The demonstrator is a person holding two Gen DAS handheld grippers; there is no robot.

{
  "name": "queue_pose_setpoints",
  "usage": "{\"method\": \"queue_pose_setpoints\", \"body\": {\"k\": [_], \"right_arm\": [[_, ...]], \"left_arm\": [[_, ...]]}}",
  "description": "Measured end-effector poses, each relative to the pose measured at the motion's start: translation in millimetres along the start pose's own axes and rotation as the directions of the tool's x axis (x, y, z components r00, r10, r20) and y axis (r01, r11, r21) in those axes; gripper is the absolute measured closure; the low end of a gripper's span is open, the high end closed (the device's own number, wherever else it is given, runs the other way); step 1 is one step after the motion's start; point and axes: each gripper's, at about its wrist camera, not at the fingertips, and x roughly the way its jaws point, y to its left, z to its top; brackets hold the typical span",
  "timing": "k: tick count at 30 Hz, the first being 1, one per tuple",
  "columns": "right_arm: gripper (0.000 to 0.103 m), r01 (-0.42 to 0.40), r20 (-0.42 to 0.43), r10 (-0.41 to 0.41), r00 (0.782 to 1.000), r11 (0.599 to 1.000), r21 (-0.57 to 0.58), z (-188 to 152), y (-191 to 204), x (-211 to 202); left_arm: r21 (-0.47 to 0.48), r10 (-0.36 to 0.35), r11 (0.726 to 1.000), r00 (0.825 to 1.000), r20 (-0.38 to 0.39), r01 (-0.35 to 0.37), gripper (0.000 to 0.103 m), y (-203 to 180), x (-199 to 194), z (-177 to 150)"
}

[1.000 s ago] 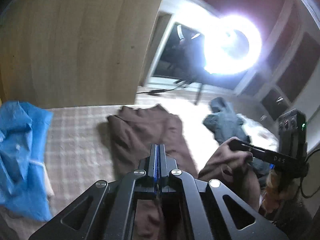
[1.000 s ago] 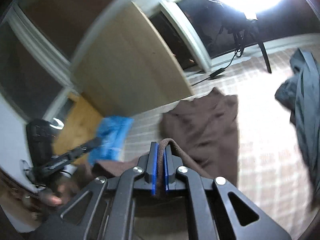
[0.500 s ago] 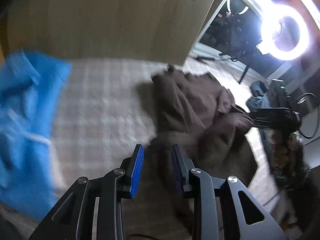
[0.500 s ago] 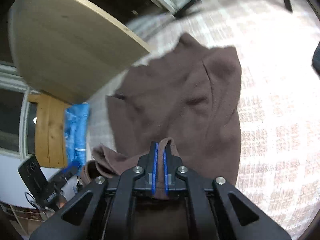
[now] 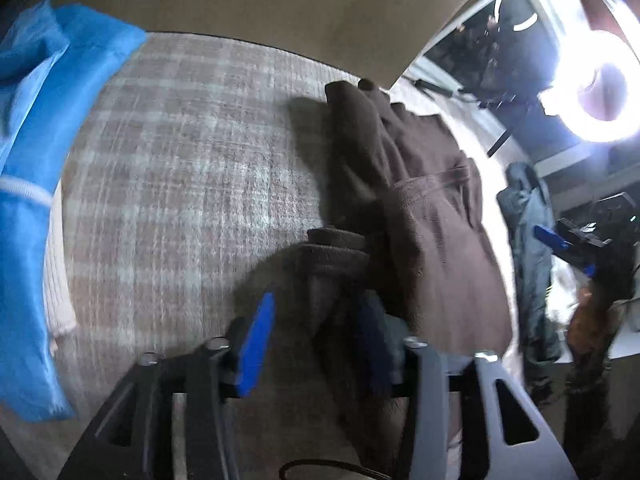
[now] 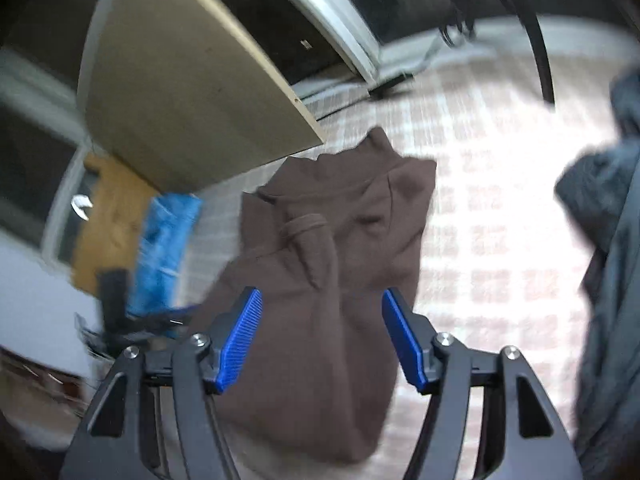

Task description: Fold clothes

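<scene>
Fabric fills the middle of both views: a brown fleece garment (image 6: pixel 332 264) lies in a loose fold on a plaid bed cover (image 5: pixel 180 184), its far end reaching toward a pale wooden board (image 6: pixel 172 80) that stands at the head of the surface.

In the left wrist view the left gripper (image 5: pixel 316 340) points steeply down at the near left edge of the brown fleece garment (image 5: pixel 420 216). Its jaws are opening, and a thick rolled hem or cuff of the brown cloth sits in the gap between the two blue pads (image 5: pixel 256 344). The left pad stands clear of the cloth; the right pad is in shadow against the fabric, and whether it touches cannot be told through the blur.

In the right wrist view the right gripper (image 6: pixel 322 340) hangs above the near part of the same garment. Its jaws are opening too, standing wide, with both blue pads (image 6: pixel 240 340) apart from the cloth, which lies below and between them, unclamped. A sleeve with a ribbed cuff lies across the top of the fold, ahead of the fingers.

A blue garment (image 5: pixel 36 184) lies to the left on the cover, well apart from the brown one. A dark grey-blue garment (image 6: pixel 612 264) lies to the right. A ring light (image 5: pixel 592 92) glares beyond the bed.
</scene>
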Motion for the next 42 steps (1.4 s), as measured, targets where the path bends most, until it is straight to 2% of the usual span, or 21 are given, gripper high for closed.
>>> {"method": "queue_pose_setpoints", "body": {"k": [1, 4, 6, 8, 9, 10, 11, 12, 14, 15, 18, 20, 23, 27, 30, 31, 34, 36, 38, 40, 42], "right_arm": [[0.041, 0.013, -0.008, -0.013, 1.000, 0.999, -0.052, 2.6, 6.9, 8.4], [0.041, 0.065, -0.057, -0.076, 0.995, 0.982, -0.176, 10.1, 23.9, 45.9], [0.041, 0.103, -0.100, -0.131, 0.986, 0.964, -0.244, 14.9, 33.4, 76.6], [0.041, 0.109, -0.143, -0.153, 0.978, 0.955, -0.274, 14.9, 35.5, 97.3], [0.041, 0.100, -0.165, -0.152, 0.975, 0.953, -0.286, 14.0, 36.1, 106.4], [0.043, 0.099, -0.172, -0.154, 0.973, 0.951, -0.294, 12.2, 36.8, 111.0], [0.053, 0.100, -0.175, -0.158, 0.972, 0.949, -0.300, 10.0, 37.4, 114.1], [0.076, 0.089, -0.178, -0.147, 0.973, 0.950, -0.300, 8.0, 37.8, 113.2], [0.092, 0.057, -0.170, -0.110, 0.979, 0.955, -0.292, 4.4, 38.5, 103.8], [0.094, 0.039, -0.154, -0.086, 0.984, 0.957, -0.286, 2.7, 38.8, 94.8], [0.095, -0.067, -0.095, 0.048, 0.994, 0.974, -0.215, 1.2, 33.1, 53.6], [0.095, -0.110, -0.034, 0.105, 0.994, 0.978, -0.180, 1.8, 28.2, 26.8], [0.095, -0.152, 0.040, 0.159, 0.986, 0.978, -0.144, 9.8, 20.3, -2.6], [0.096, -0.120, 0.130, 0.133, 0.983, 0.987, -0.104, 32.0, -2.4, -28.2], [0.096, -0.098, 0.149, 0.104, 0.983, 0.994, -0.045, 52.6, -33.6, -21.4], [0.096, -0.089, 0.145, 0.092, 0.985, 0.996, -0.032, 58.1, -43.3, -15.1], [0.096, 0.013, 0.103, -0.011, 0.995, 1.000, -0.015, 71.8, -65.6, 19.6], [0.096, 0.058, 0.049, -0.057, 0.997, 0.998, -0.009, 74.4, -75.5, 45.6], [0.096, 0.085, 0.001, -0.085, 0.996, 0.996, -0.035, 72.4, -76.3, 67.2], [0.096, 0.068, 0.020, -0.067, 0.998, 0.995, -0.070, 72.3, -68.3, 68.3], [0.096, -0.035, 0.050, 0.038, 0.998, 0.998, -0.055, 77.9, -65.4, 60.6]], "left_arm": [[-0.007, -0.017, 1.000, 1.000, -0.011, 0.017, 0.052, 0.0, 3.8, -0.9], [0.001, 0.011, 1.000, 0.999, -0.044, -0.011, 0.052, -3.1, 21.9, -3.7], [-0.017, -0.008, 1.000, 0.999, -0.049, 0.007, 0.052, -2.6, 31.3, -2.7], [-0.022, -0.028, 0.999, 0.999, -0.037, 0.027, 0.054, -3.1, 36.4, -1.5], [-0.022, -0.033, 0.999, 0.999, -0.022, 0.033, 0.057, -3.2, 36.6, -1.7], [-0.026, -0.052, 0.998, 0.999, -0.008, 0.051, 0.073, -2.5, 36.0, -2.5], [-0.036, -0.079, 0.996, 0.997, 0.003, 0.079, 0.080, -1.1, 35.6, -3.5], [-0.047, -0.092, 0.995, 0.996, 0.011, 0.092, 0.085, -0.1, 35.6, -4.2], [-0.047, -0.100, 0.994, 0.995, 0.028, 0.101, 0.091, -3.3, 29.2, -4.8], [-0.034, -0.110, 0.993, 0.993, 0.043, 0.112, 0.092, -8.0, 21.1, -4.4], [0.021, -0.145, 0.989, 0.985, 0.092, 0.144, 0.092, -25.1, -7.2, -1.4], [0.066, -0.172, 0.984, 0.978, 0.117, 0.165, 0.092, -39.5, -23.5, 7.4], [0.143, -0.212, 0.971, 0.966, 0.150, 0.192, 0.092, -62.8, -38.3, 32.7], [0.217, -0.272, 0.949, 0.942, 0.199, 0.229, 0.092, -86.1, -34.4, 85.8], [0.218, -0.244, 0.956, 0.944, 0.220, 0.197, 0.092, -86.6, -8.5, 120.8], [0.211, -0.218, 0.962, 0.950, 0.224, 0.171, 0.092, -82.8, 3.7, 130.8], [0.159, -0.101, 0.985, 0.969, 0.225, 0.066, 0.092, -60.0, 44.6, 153.7], [0.090, -0.087, 0.993, 0.977, 0.194, 0.071, 0.092, -37.0, 67.7, 159.6], [0.080, -0.075, 0.995, 0.980, 0.184, 0.061, 0.092, -27.2, 76.7, 157.1], [0.101, -0.117, 0.990, 0.971, 0.208, 0.098, 0.092, -25.3, 70.2, 153.0], [0.118, -0.246, 0.967, 0.946, 0.210, 0.225, 0.091, -25.0, 63.0, 157.8]]}}
